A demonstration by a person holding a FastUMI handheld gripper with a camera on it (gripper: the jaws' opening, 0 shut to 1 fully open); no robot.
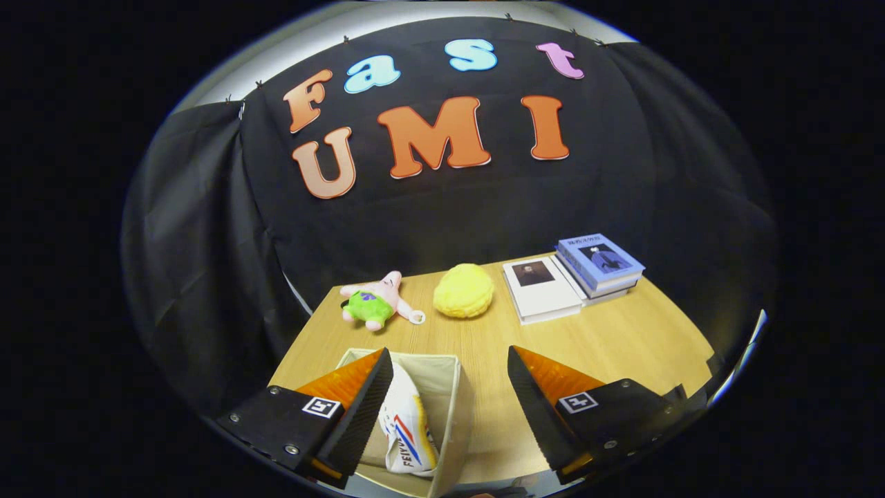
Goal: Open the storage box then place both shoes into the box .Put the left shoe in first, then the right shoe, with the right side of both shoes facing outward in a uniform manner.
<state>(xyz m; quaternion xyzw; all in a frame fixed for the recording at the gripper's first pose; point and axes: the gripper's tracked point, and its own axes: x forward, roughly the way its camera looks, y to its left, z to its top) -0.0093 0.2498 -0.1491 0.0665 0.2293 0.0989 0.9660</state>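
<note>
On the wooden table (622, 339) your storage box (453, 387) sits open beneath the left finger, a white shoe (408, 432) standing inside it. Beyond the box and to its left lies a pink star plush toy (377, 299); straight beyond it rests a yellow fluffy ball (463, 290). Farther right of the box, books (577, 277) lie stacked near black cloth. Your gripper (449, 398) hangs spread wide, holding nothing.

Gripper (449, 387) jaws spread above shoe (408, 432) in storage box (449, 373).
</note>
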